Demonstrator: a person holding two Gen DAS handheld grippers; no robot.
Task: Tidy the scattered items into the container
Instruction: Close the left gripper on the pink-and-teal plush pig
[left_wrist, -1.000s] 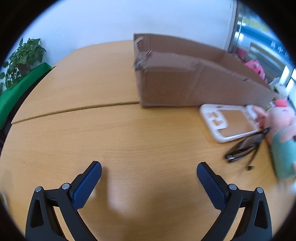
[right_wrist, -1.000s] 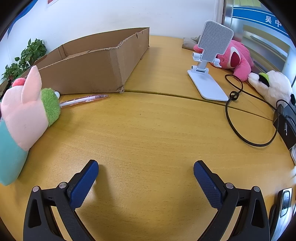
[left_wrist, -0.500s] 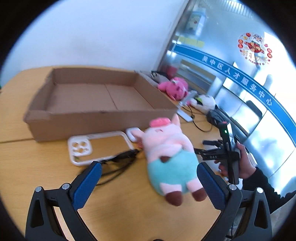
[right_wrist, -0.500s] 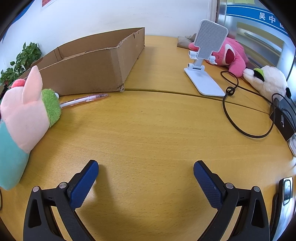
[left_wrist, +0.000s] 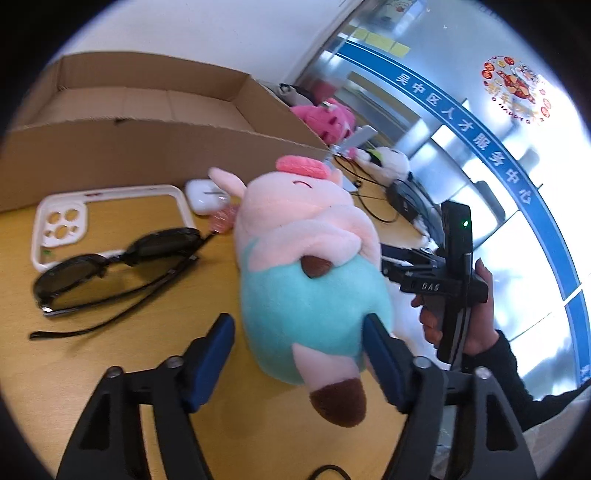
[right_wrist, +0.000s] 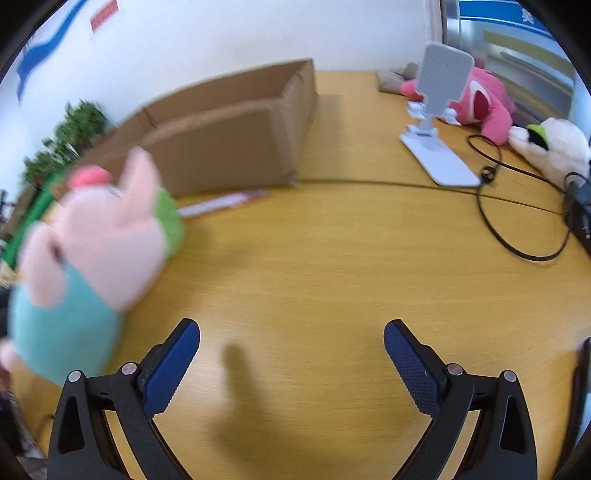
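A pink pig plush in a teal outfit (left_wrist: 306, 280) lies on the wooden table; its lower body sits between the blue pads of my left gripper (left_wrist: 299, 339), which stands open around it, the right pad touching it. The plush also shows at the left of the right wrist view (right_wrist: 88, 258). Black sunglasses (left_wrist: 110, 266), a white phone case (left_wrist: 66, 225) and a white earbud case (left_wrist: 201, 195) lie left of the plush, before the empty cardboard box (left_wrist: 147, 147). My right gripper (right_wrist: 291, 362) is open and empty above bare table. A pen (right_wrist: 225, 203) lies by the box (right_wrist: 221, 140).
A white phone stand (right_wrist: 436, 122), a pink plush (right_wrist: 484, 107), a white plush (right_wrist: 554, 147) and a black cable (right_wrist: 517, 221) lie at the far right of the table. A potted plant (right_wrist: 70, 136) stands at the left behind the box.
My left gripper has swung right and moved in until the pig plush lies between its pads, which have drawn closer together. My right gripper has shifted slightly; its view is blurred.
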